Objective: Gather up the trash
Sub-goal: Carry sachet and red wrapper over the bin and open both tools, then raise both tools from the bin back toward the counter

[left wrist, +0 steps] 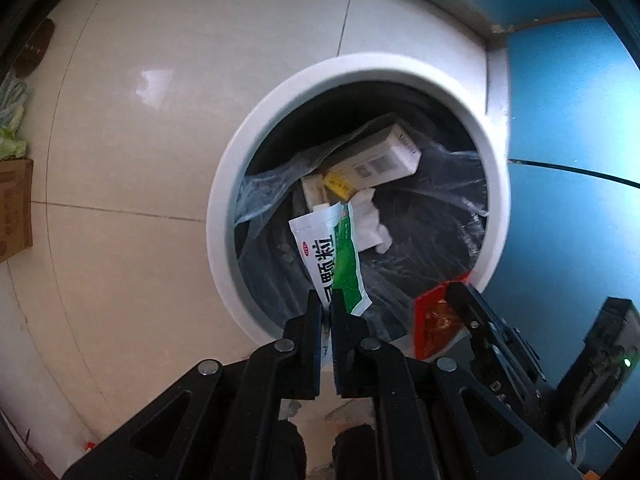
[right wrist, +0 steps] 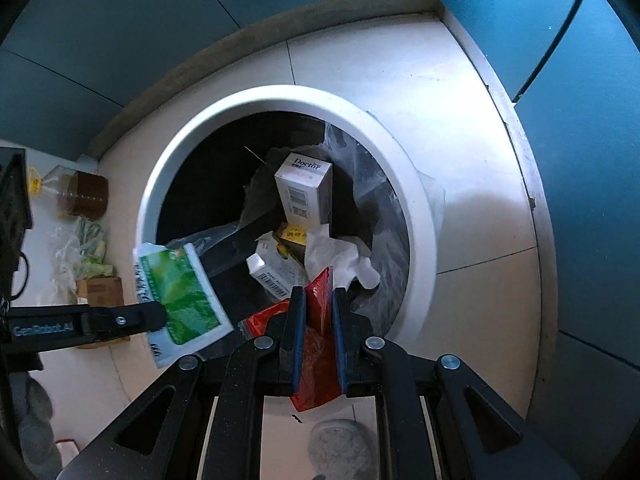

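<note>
A round white trash bin (left wrist: 224,200) (right wrist: 420,208) with a black liner stands on the tiled floor and holds a white carton (left wrist: 380,156) (right wrist: 304,188), a crumpled tissue (left wrist: 370,224) (right wrist: 340,256) and other packets. My left gripper (left wrist: 327,300) is shut on a white and green sachet (left wrist: 332,256) and holds it over the bin's near rim; the sachet shows in the right wrist view (right wrist: 180,292). My right gripper (right wrist: 318,298) is shut on a red wrapper (right wrist: 318,332), also over the bin; the wrapper shows in the left wrist view (left wrist: 434,320).
Blue walls (left wrist: 568,160) (right wrist: 592,120) meet in a corner just behind the bin. A cardboard box (left wrist: 14,208) (right wrist: 100,292), plastic bags with greens (right wrist: 86,248) and a brown jar (right wrist: 86,196) lie on the floor to the left.
</note>
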Tool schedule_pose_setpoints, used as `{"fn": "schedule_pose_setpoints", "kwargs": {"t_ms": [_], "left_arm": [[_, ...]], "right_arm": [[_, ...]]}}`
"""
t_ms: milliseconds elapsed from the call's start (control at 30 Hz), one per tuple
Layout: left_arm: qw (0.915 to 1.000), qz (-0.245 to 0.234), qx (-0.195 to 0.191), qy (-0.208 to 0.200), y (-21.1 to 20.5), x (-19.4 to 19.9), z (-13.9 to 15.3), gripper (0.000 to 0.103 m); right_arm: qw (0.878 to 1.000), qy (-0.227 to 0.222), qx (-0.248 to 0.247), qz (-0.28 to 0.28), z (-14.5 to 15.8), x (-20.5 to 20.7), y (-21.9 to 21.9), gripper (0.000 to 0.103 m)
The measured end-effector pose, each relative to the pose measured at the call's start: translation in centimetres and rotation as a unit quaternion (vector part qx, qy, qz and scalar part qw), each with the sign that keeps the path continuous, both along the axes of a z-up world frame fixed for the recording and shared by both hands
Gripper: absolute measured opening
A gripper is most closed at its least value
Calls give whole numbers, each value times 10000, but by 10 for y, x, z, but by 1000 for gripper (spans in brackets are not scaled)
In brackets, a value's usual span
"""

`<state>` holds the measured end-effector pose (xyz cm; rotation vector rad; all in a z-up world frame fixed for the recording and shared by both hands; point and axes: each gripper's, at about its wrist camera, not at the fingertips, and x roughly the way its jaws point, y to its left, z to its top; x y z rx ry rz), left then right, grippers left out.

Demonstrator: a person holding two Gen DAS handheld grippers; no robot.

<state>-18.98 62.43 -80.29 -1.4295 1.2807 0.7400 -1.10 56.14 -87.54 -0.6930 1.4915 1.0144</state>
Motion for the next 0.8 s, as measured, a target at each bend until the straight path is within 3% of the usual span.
{"fn": "schedule_pose_setpoints", "kwargs": {"t_ms": [67, 100, 167, 233, 300, 400, 567, 800], "left_arm": [[9998, -59, 119, 128, 2, 0, 7, 8], [9996, -100, 214, 166, 3, 0, 12, 15], [9984, -200, 425, 308, 4, 0, 21, 38], [9961, -238, 725, 440, 5, -4, 36, 84], [9933, -255, 973, 572, 5, -9, 48, 88], [9862, -322, 1379, 860, 2, -15, 71, 97], [9672, -419, 2209, 1180, -17, -26, 128, 99], [9556, -504, 2589, 1312, -55, -32, 225, 99]], "right_arm": [[10000, 39, -33, 56, 0, 1, 2, 21], [10000, 14, -39, 86, 2, 1, 2, 36], [9999, -35, -12, 140, 10, 2, 1, 58], [9998, -85, 4, 191, 19, 2, -1, 65], [9995, -192, -19, 237, 29, 2, -3, 88], [9985, -426, -48, 350, 53, 0, -8, 102], [9968, -656, -3, 462, 101, -7, -18, 103], [9952, -908, 112, 360, 215, -13, -41, 103]]}}
